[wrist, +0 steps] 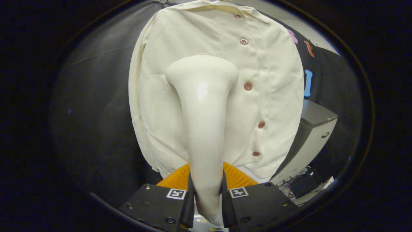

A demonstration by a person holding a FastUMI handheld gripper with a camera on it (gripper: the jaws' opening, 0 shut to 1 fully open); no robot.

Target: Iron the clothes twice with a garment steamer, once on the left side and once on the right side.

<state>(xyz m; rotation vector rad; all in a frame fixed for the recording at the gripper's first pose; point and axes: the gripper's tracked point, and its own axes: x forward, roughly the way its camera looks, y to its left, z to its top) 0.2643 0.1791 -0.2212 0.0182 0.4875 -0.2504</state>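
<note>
Gripper: the gripper (207, 198) has its two fingers closed in tight on the lower handle of the steamer, one pressing each side, with no gap visible between fingers and handle.
Finger blocks: flat, matte, hard-looking plates with small screws and a square printed marker on each.
Steamer: the steamer (204, 129) is a smooth, glossy cream plastic wand, a rounded stem that runs up from between the fingers and flares into a wide, softly curved head; a bright highlight sits on the stem just below the head.
Steamer head: it lies over the shirt's middle, just beside the button line, on the side away from the cabinet; whether it touches the cloth cannot be told.
Shirt: the shirt (180, 64) is a pale cream woven fabric, matte, hanging flat ahead of the fingers with a folded collar at the top, faint creases and a slightly rippled hem.
Buttons: a row of small round reddish-brown buttons (248, 86) runs down the placket.
Ribbed part: an orange ridged piece (236, 177) shows just behind the fingers on both sides of the stem.
Wall: dark, smooth cloth (96, 112) behind the shirt, with soft folds.
Cabinet: a boxy grey cabinet (313, 135) with a drawer handle stands beside the shirt's lower edge.
</note>
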